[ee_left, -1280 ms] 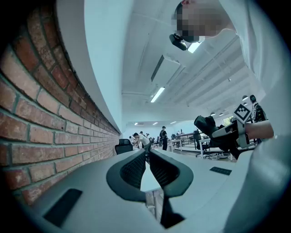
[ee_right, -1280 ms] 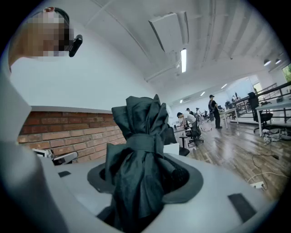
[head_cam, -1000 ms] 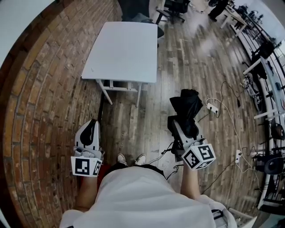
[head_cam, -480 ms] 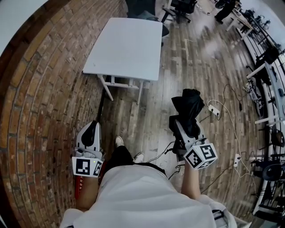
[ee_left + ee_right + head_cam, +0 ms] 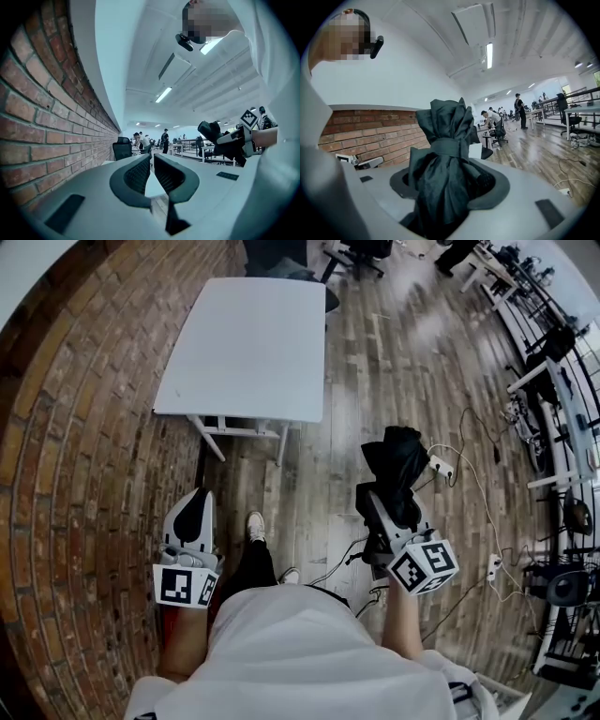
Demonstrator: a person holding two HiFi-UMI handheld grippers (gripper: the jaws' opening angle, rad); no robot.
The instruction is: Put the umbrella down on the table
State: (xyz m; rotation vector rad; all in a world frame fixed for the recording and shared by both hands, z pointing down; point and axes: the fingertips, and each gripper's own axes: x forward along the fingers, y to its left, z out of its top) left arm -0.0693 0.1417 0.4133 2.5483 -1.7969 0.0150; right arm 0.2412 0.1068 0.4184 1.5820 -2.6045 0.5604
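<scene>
Two claws were held out in front of the person, both short of the white rectangular surface (image 5: 248, 343) that stood against the red brick wall (image 5: 75, 446). The left claw (image 5: 152, 156) pointed about level alongside the brick. Its dark ribbed pads were drawn together to a thin slit, with nothing caught between them.

The right claw (image 5: 447, 180) was pinching a folded black fabric umbrella (image 5: 440, 140) low on its bundle. The jaws pressed into the cloth from either side. A dark strap (image 5: 445, 149) was wrapped round the umbrella's middle, and the loose folds bunched out above it, past the jaw tips.

From the head view the umbrella hung over the brown wooden plank floor (image 5: 394, 362), well apart from the surface and to its near right, touching neither the top nor the legs. A white power strip (image 5: 439, 465) with its cable lay on the floor just beyond the umbrella. One white shoe (image 5: 255, 526) was planted on the planks between the two claws.
</scene>
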